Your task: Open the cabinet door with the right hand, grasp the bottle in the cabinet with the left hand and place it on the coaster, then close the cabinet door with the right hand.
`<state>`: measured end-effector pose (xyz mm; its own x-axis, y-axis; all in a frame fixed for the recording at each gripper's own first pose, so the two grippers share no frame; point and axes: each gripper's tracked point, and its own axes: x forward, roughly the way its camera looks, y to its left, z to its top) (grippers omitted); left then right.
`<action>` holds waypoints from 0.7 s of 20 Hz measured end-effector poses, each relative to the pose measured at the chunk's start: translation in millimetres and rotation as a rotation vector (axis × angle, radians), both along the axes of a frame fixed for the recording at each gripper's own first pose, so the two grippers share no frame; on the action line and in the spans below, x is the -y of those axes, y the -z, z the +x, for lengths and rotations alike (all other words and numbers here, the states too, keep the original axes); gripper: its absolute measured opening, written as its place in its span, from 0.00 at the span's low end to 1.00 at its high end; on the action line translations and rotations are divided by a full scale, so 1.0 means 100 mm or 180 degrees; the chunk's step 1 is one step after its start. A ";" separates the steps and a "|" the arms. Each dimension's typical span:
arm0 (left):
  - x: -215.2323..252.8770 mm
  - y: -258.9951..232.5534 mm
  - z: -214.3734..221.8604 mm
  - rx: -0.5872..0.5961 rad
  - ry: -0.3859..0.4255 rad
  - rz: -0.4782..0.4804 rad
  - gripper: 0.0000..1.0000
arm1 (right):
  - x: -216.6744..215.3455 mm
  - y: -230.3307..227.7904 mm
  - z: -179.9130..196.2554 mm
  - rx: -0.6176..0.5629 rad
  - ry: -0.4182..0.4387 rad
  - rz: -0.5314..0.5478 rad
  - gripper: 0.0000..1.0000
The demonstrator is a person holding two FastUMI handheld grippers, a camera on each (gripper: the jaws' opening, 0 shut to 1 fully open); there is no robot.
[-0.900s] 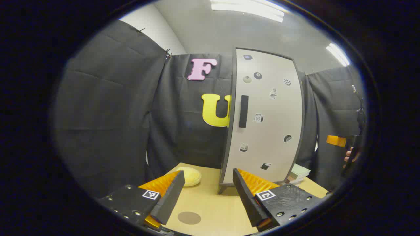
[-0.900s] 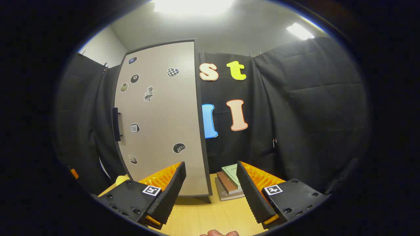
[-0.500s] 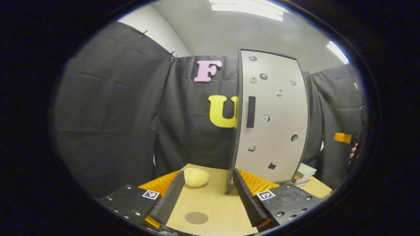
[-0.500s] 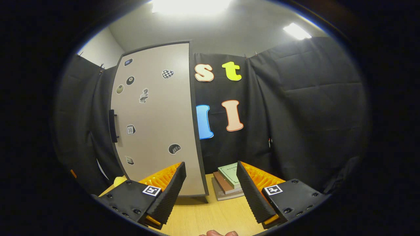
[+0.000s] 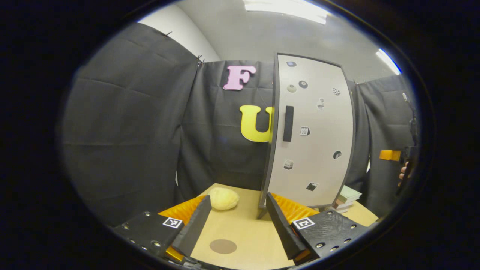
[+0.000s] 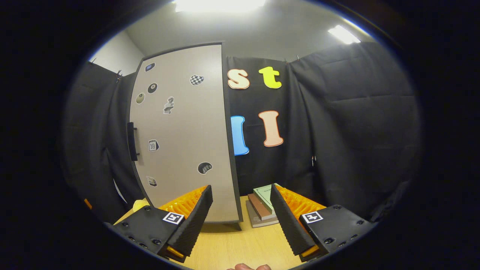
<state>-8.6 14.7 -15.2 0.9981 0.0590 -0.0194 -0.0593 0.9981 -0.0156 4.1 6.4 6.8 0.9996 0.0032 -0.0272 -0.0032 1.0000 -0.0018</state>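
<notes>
So the cabinet [image 5: 311,131] stands upright on the table [image 5: 247,228] with its door [image 6: 183,131] closed, little stickers all over the front and a dark handle [image 5: 288,123] along its left edge. The bottle must be behind that door, can't see it. In the left gripper view the coaster [image 5: 223,246] is a flat brown disc at 6 o'clock, lying between the fingers of the left gripper [image 5: 236,225], which is spread wide with nothing in it. A pale yellow lumpy thing [image 5: 224,198] sits on the table just left of the cabinet's foot. The right gripper [image 6: 242,221] is also spread and holding nothing, cabinet at its 11 o'clock, and a stack of books [image 6: 262,206] sits just right of the cabinet
</notes>
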 end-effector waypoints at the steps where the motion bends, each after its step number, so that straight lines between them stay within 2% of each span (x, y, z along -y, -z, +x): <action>1: 0.00 0.02 -0.01 -0.0008 -0.0001 -0.0012 0.90 | -0.05 -0.03 0.02 -0.0010 -0.0032 0.0015 0.98; 6: -0.07 0.09 -0.05 -0.0051 -0.0032 0.0028 0.91 | -0.35 -0.31 0.24 -0.0045 -0.0221 0.0068 0.98; 10: -0.21 0.19 -0.17 -0.0108 -0.0168 -0.0013 0.91 | -0.69 -0.63 0.42 0.0035 -0.0352 -0.0058 0.98; 11: -0.29 0.17 -0.20 -0.0083 -0.0249 -0.0051 0.91 | -0.80 -0.72 0.45 0.0063 -0.0417 -0.0070 0.98; 12: -0.36 0.17 -0.23 -0.0057 -0.0314 -0.0112 0.86 | -0.94 -0.80 0.47 0.0088 -0.0512 -0.0034 0.98; 13: -0.40 0.18 -0.26 -0.0060 -0.0361 -0.0184 0.91 | -1.10 -0.86 0.50 0.0121 -0.0633 0.0023 0.93; 14: -0.46 0.22 -0.30 -0.0082 -0.0403 -0.0250 0.90 | -1.27 -0.93 0.53 0.0160 -0.0740 0.0041 0.98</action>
<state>-38.6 60.5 -37.2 0.9818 0.1818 -0.0546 -0.1862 0.9783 -0.0903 56.6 132.9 100.1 0.9721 0.2335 0.0242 -0.2336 0.9723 0.0051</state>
